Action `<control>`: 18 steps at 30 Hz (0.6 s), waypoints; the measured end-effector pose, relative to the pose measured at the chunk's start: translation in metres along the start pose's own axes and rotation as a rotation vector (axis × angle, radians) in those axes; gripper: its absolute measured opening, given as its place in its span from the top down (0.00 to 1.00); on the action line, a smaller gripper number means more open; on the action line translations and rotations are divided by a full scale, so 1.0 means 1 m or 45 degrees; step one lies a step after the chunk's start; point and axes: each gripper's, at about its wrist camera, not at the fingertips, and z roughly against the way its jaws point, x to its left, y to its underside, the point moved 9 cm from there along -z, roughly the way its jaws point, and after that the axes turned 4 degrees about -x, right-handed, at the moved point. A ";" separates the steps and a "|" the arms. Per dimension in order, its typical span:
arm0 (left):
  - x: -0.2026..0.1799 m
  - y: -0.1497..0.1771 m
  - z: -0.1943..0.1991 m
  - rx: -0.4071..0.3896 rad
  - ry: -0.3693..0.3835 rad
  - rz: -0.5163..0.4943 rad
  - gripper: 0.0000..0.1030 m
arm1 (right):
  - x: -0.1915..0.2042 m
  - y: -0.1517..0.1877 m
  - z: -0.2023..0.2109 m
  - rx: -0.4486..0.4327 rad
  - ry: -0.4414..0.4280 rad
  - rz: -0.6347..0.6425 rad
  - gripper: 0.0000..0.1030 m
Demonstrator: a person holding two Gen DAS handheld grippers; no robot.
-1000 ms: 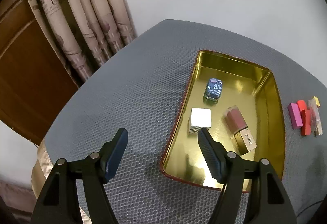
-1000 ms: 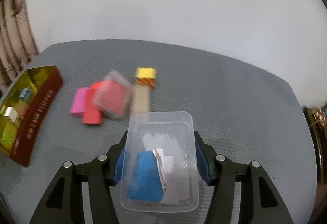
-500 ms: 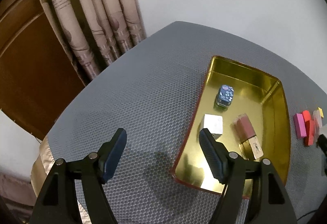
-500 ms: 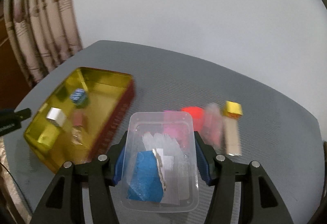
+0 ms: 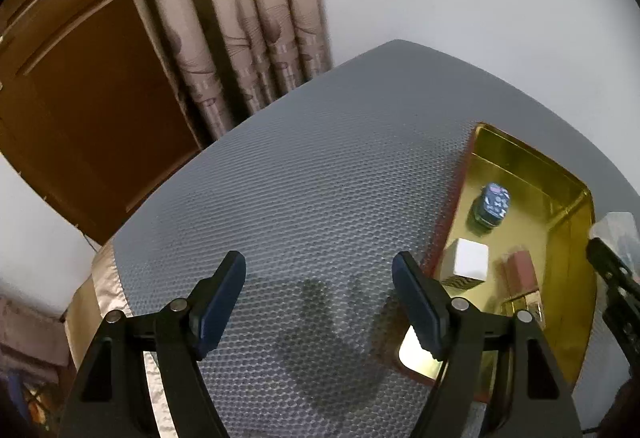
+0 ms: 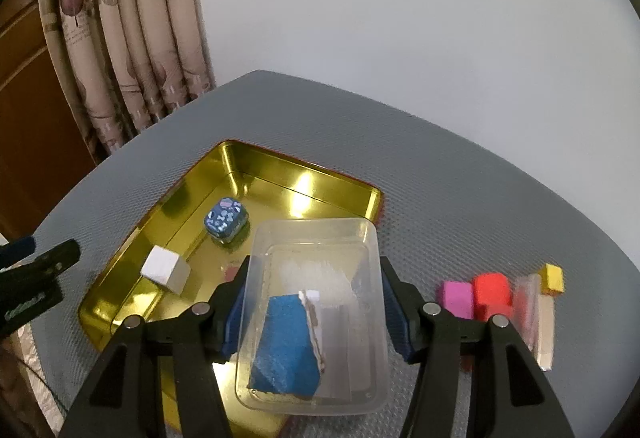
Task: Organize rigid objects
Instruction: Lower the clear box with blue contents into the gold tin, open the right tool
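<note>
The right gripper (image 6: 314,312), its jaws clamped on a clear plastic box (image 6: 316,314) holding a blue piece, had carried it from above the loose blocks to above the near end of the gold tray (image 6: 236,158); placement appeared imminent. The left gripper (image 5: 318,302) had drawn aside off the tray over bare tabletop (image 5: 320,178), its jaws just opened wider and holding nothing. A white cube (image 6: 166,270), patterned blue die (image 6: 226,218) and reddish box (image 5: 520,272) occupied the tray, limiting room. Pink (image 6: 456,296), red (image 6: 492,292) and yellow (image 6: 552,278) blocks remained outside.
</note>
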 end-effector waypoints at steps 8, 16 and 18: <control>0.009 0.000 -0.003 0.018 0.002 0.013 0.29 | 0.013 -0.010 -0.038 0.060 0.030 0.037 0.43; 0.011 -0.003 -0.007 0.034 0.007 0.005 0.29 | 0.020 -0.010 -0.067 0.123 0.040 0.051 0.43; 0.011 -0.004 -0.007 0.037 0.010 0.006 0.29 | 0.023 -0.011 -0.069 0.131 0.041 0.063 0.43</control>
